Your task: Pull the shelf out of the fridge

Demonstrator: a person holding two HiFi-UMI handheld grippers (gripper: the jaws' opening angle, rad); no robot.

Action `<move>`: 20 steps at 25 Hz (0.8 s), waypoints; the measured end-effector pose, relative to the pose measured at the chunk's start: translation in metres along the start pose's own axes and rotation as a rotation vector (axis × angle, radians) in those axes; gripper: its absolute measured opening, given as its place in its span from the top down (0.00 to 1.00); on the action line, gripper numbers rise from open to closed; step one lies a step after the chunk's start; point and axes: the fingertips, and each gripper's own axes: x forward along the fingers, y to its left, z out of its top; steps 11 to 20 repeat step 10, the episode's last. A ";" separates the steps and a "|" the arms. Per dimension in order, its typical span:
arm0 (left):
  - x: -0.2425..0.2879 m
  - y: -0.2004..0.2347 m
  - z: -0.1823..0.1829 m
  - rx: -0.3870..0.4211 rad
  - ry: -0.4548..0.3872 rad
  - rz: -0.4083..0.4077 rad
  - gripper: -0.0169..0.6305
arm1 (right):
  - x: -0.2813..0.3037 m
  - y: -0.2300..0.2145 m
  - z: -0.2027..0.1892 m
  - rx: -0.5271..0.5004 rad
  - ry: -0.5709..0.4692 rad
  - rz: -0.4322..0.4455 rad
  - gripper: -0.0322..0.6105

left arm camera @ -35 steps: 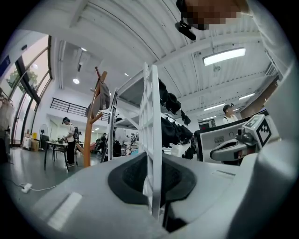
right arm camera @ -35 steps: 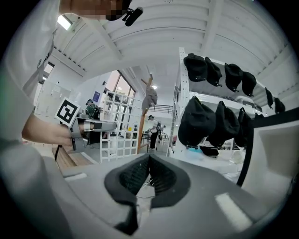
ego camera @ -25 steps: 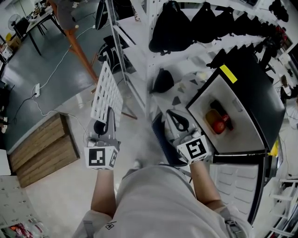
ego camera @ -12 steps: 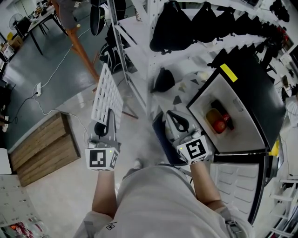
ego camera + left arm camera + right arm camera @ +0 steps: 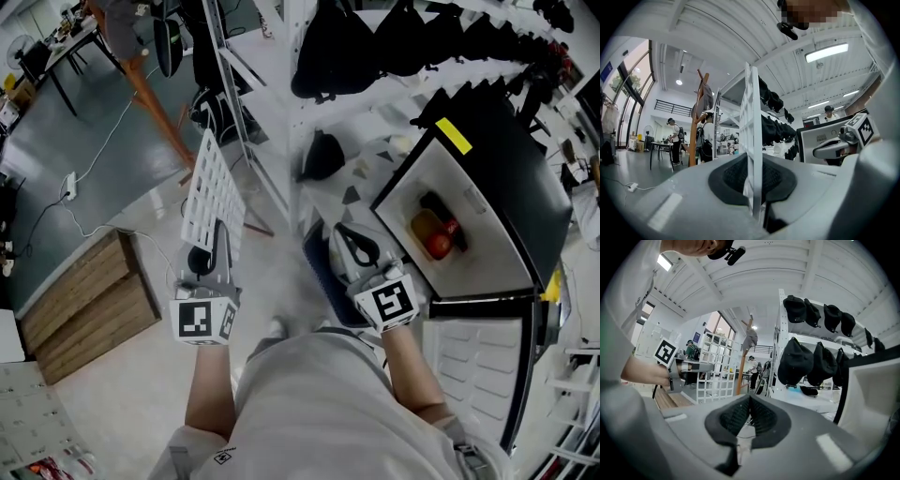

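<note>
Over the last second almost nothing moved: shelf stays clear of the fridge, well to its left, on edge in the air. Reads as pull-out done; only carrying off or setting down left. Left gripper jaws nearly together, pads clamped on the shelf's rim wire. Right gripper, just left of the fridge mouth, jaws together, holding nothing
</note>
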 end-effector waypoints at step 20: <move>0.003 -0.008 -0.001 -0.007 0.003 -0.033 0.93 | -0.008 0.001 -0.005 -0.003 0.017 -0.016 0.95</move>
